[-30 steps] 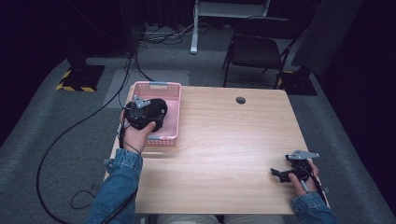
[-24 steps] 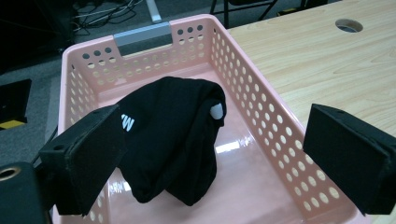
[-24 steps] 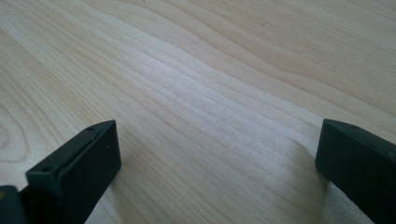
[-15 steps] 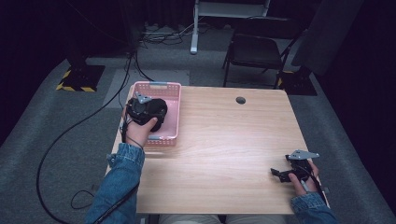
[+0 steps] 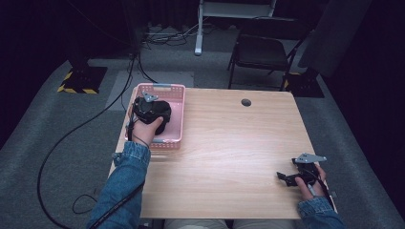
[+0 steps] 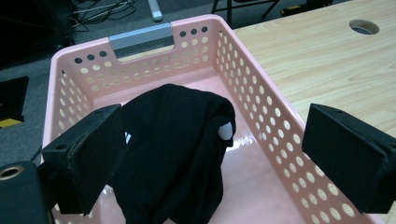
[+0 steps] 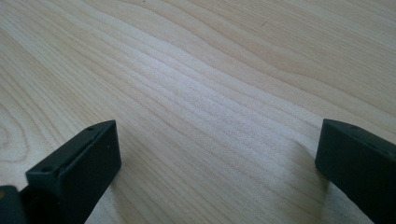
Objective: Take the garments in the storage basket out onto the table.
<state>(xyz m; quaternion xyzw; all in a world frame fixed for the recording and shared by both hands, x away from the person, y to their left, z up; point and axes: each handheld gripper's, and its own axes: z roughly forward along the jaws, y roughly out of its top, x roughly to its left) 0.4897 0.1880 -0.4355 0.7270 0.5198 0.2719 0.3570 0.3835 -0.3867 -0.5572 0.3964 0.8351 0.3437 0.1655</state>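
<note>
Left gripper (image 5: pixel 152 109) hanging over the pink basket (image 5: pixel 175 125); right gripper (image 5: pixel 297 177) sitting near the table's (image 5: pixel 229 143) front right corner.

The left gripper is holding its jaws spread wide, gripping nothing, poised above a crumpled black garment (image 6: pixel 180 154) that is lying on the floor of the perforated basket at the table's far left corner. The right gripper is likewise gaping wide and empty, its jaws hovering low over bare wood grain near the right edge.
</note>
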